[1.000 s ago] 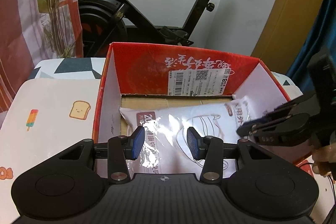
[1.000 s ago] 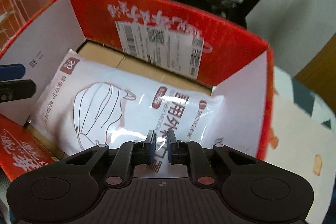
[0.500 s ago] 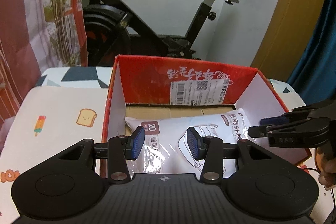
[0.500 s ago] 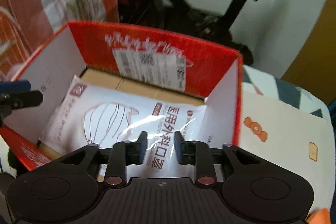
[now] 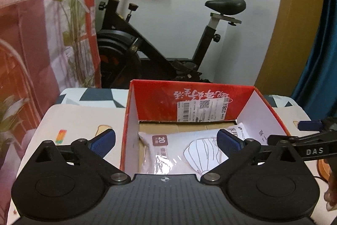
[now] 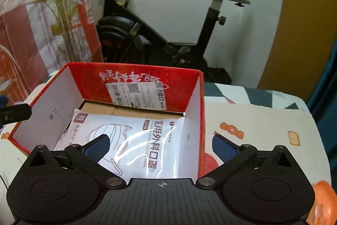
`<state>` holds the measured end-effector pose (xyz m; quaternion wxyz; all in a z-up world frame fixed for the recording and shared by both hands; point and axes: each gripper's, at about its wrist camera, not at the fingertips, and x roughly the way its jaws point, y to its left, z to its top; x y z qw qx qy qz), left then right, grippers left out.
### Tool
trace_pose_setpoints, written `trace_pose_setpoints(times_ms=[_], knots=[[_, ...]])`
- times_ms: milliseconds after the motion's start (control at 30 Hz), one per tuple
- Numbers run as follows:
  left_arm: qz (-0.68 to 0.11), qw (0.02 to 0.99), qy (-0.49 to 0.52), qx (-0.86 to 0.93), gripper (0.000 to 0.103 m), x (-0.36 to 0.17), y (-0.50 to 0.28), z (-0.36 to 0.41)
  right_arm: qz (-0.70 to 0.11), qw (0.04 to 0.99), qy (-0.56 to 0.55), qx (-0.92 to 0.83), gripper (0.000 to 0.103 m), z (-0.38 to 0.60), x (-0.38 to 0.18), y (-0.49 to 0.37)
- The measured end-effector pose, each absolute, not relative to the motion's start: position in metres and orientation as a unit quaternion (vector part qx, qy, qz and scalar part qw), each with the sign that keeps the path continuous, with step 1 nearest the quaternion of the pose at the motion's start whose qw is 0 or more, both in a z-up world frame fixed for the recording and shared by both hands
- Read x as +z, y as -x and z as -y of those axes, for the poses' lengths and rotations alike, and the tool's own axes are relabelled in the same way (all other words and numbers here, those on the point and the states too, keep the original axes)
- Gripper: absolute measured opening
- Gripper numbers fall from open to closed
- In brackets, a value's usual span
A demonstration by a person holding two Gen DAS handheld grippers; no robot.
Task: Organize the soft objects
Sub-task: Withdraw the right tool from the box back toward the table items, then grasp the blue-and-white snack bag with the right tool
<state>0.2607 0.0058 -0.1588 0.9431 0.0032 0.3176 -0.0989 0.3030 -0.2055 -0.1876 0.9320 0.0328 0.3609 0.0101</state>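
Observation:
A white pack of face masks [image 5: 179, 151] [image 6: 137, 136] lies flat inside the red cardboard box [image 5: 189, 98] [image 6: 147, 77], on its brown bottom. My left gripper [image 5: 166, 140] hovers over the box's near left corner. Its jaws are opening wide and the blue pads touch nothing. My right gripper [image 6: 161, 147] hangs above the box's near right wall, its jaws also opening and apart from the pack. In the left wrist view the right gripper [image 5: 294, 132] shows at the right edge. In the right wrist view one of the left gripper's fingers [image 6: 14, 113] shows at the left.
The box stands on a table cloth [image 6: 263, 119] printed with toast and sweets. An exercise bike [image 5: 158, 45] stands behind the table, a patterned curtain [image 5: 42, 35] to the left, a wooden door [image 5: 294, 35] to the right. An orange object [image 6: 322, 199] lies at the near right.
The right jaws, shut on the pack's edge a second ago, have spread wide and let it go. The left jaws have also widened. Both grippers have drawn back and up from the box.

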Motion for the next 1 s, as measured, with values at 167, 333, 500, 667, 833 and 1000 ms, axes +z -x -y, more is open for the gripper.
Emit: trace_pose_setpoints(times_ms=[167,333,500,667,833,1000], knots=[[-0.306,0.948,-0.001,-0.086,0.103,-0.155,-0.246,-0.013,-0.323,0.945,-0.056,0.014,0.103,0.21,-0.183,-0.275],[-0.298,0.951,-0.004,-0.08,0.103,-0.153,-0.227,-0.02,-0.304,0.95,-0.069,0.005,0.103,0.211,-0.182,-0.252],[-0.288,0.955,-0.004,-0.075,0.103,-0.152,-0.205,-0.027,-0.272,0.959,-0.076,-0.008,0.103,0.214,-0.181,-0.223],[-0.278,0.958,-0.007,-0.072,0.103,-0.154,-0.179,-0.031,-0.24,0.968,-0.075,-0.005,0.103,0.215,-0.18,-0.194],[-0.271,0.96,-0.014,-0.073,0.103,-0.161,-0.155,-0.034,-0.227,0.97,-0.081,0.0,0.103,0.215,-0.191,-0.167],[-0.272,0.959,-0.013,-0.074,0.103,-0.171,-0.133,-0.036,-0.223,0.97,-0.095,0.013,0.103,0.213,-0.209,-0.143]])
